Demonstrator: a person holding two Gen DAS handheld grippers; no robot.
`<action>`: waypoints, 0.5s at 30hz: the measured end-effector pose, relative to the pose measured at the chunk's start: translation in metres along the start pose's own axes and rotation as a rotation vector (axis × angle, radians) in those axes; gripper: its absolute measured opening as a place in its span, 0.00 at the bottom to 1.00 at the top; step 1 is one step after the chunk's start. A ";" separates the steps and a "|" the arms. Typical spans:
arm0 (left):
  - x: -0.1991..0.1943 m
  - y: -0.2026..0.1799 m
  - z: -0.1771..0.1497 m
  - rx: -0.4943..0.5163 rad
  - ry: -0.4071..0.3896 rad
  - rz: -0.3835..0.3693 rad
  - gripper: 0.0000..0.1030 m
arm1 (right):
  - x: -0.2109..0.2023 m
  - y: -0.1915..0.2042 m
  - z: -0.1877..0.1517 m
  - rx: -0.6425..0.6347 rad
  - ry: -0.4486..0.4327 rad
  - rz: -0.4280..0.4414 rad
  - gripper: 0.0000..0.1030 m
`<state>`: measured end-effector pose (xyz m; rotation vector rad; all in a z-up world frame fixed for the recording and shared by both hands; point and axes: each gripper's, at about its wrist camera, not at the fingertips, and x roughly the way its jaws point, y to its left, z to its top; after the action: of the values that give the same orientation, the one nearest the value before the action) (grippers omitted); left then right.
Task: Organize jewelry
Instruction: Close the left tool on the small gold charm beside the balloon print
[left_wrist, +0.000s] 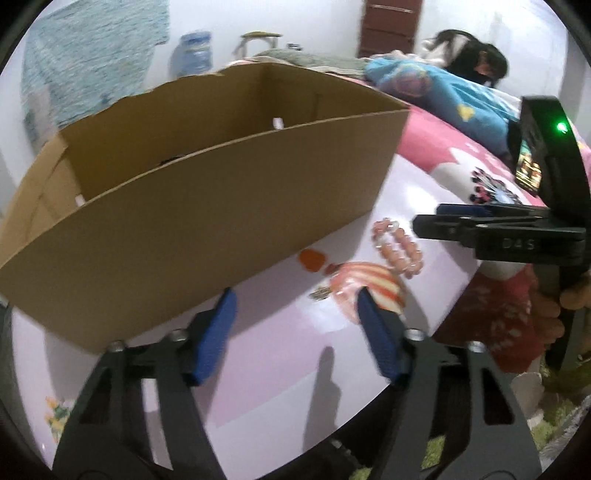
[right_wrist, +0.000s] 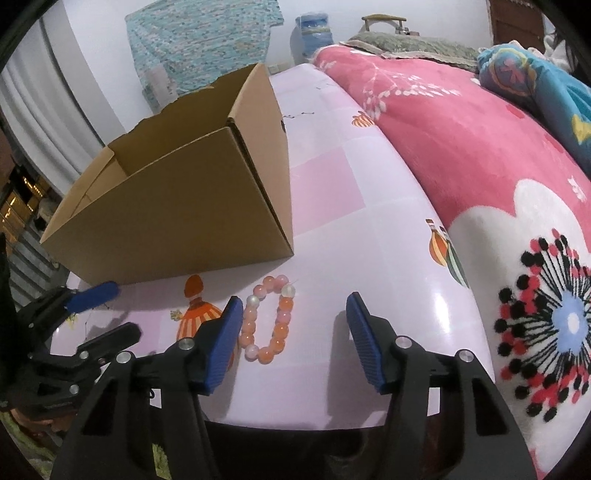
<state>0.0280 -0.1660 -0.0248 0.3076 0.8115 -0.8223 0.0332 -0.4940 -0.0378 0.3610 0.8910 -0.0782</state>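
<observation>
Loosely, pink-orange bead bracelet (right_wrist: 267, 319) lies looped flat.

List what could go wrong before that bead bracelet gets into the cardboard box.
1. The bead bracelet lies flat on a glossy sheet; the open right gripper may push the round beads away rather than pinch them.
2. The cardboard box has tall walls, so a low carry could bump its rim.
3. The left gripper hovers close by and could get in the way.
</observation>
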 end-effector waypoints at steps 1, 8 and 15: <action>0.003 -0.003 0.002 0.009 0.000 -0.006 0.49 | 0.001 0.000 0.000 0.002 0.000 0.002 0.55; 0.027 -0.017 0.008 0.091 0.047 -0.007 0.29 | 0.007 -0.003 0.003 0.008 0.007 0.016 0.54; 0.042 -0.022 0.002 0.135 0.070 0.014 0.21 | 0.009 -0.005 0.004 0.002 0.001 0.026 0.54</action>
<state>0.0294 -0.2038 -0.0539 0.4628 0.8198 -0.8591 0.0406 -0.4989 -0.0437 0.3742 0.8871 -0.0547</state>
